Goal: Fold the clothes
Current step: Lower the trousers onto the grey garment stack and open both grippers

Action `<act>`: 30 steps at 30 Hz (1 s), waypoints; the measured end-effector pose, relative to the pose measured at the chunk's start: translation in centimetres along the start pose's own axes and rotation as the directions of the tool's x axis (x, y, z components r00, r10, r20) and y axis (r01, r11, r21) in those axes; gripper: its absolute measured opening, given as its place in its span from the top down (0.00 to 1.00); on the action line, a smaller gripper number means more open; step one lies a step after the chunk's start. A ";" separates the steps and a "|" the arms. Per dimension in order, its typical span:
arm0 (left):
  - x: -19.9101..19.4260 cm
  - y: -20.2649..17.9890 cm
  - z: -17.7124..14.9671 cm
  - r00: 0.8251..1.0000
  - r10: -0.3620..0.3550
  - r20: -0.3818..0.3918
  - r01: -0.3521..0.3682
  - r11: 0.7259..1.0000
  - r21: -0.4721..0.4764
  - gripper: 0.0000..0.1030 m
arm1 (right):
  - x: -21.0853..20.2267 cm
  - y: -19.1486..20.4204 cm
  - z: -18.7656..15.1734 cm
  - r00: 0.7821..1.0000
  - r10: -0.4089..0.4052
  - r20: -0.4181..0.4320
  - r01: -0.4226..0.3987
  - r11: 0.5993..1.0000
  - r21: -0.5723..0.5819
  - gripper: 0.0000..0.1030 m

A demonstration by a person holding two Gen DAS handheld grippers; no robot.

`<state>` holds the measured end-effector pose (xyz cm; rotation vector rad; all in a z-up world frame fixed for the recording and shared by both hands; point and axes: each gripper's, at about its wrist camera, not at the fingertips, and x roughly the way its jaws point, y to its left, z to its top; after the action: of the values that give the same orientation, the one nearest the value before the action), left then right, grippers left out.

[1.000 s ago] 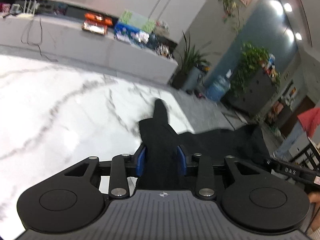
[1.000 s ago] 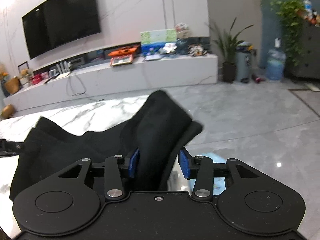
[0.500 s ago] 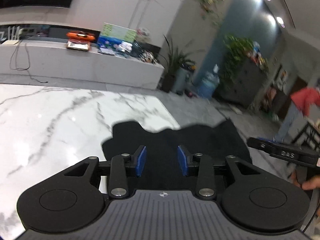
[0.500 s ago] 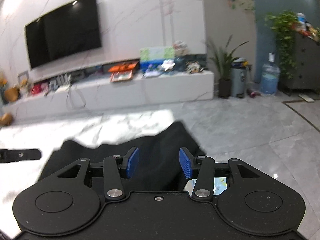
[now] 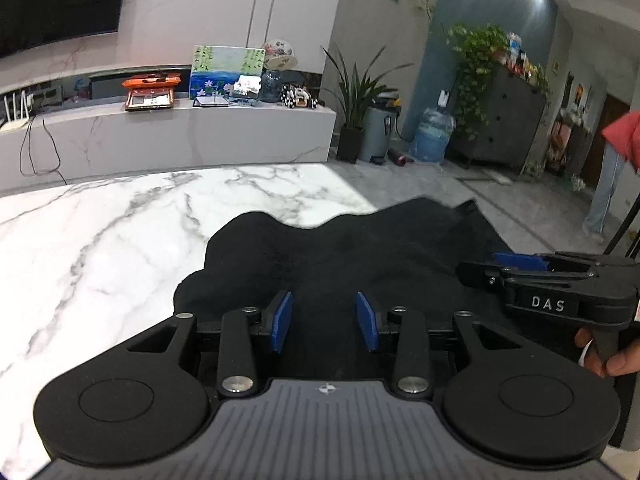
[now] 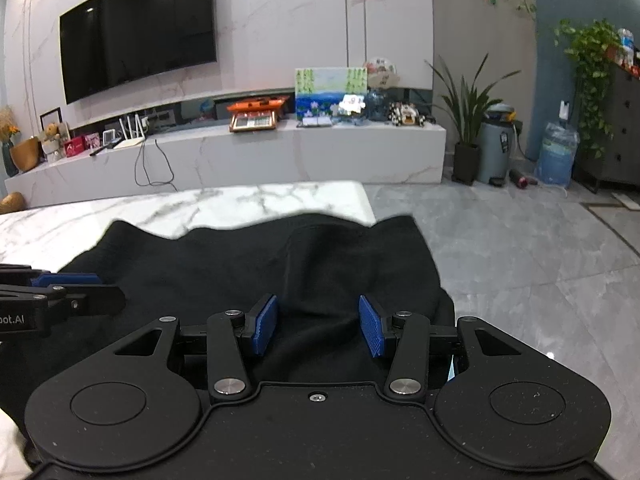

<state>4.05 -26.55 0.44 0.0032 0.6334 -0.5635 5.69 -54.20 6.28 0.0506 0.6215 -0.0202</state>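
On the long white ledge (image 6: pixel 240 152) under the wall-mounted television (image 6: pixel 136 40), an orange tray (image 6: pixel 256 110) holds something too small to make out, and to its right leans a painted canvas (image 6: pixel 330 94); further right, on the grey tiled floor (image 6: pixel 520 260), stand a potted plant (image 6: pixel 466 136), a grey bin (image 6: pixel 498 152) and a blue water jug (image 6: pixel 556 154), the jug's fill level unclear. The white marble counter (image 5: pixel 100 248) carries the black garment (image 5: pixel 340 256), which lies spread across the counter's right end, its far hem rumpled and wavy, and its right side hangs past the counter's right edge over the floor. The left claw (image 5: pixel 324 322) hovers low over the garment's near left part, its blue pads (image 5: pixel 280 320) wide apart with only cloth lying beneath them, gripping nothing. The right claw (image 6: pixel 318 324) sits over the garment's near right part, likewise spread wide and empty; in the left wrist view its body shows at the far right, held by the person's hand (image 5: pixel 608 356). A second ago both claws were pinched on raised folds of the cloth, which stood up in peaks; half a second ago they had already let go, and since then the garment has settled flatter and both claws have drawn back slightly toward the near edge.
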 end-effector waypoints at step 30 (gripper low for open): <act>-6.4 -1.2 0.4 0.998 0.052 0.019 -0.052 0.998 0.030 0.54 | -4.6 4.5 2.5 0.990 -0.114 -0.085 0.112 0.993 -0.028 0.40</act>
<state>-0.59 -24.46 4.58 0.0425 0.6051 -0.5220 3.53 -49.80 11.13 -0.0063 0.7108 -0.1205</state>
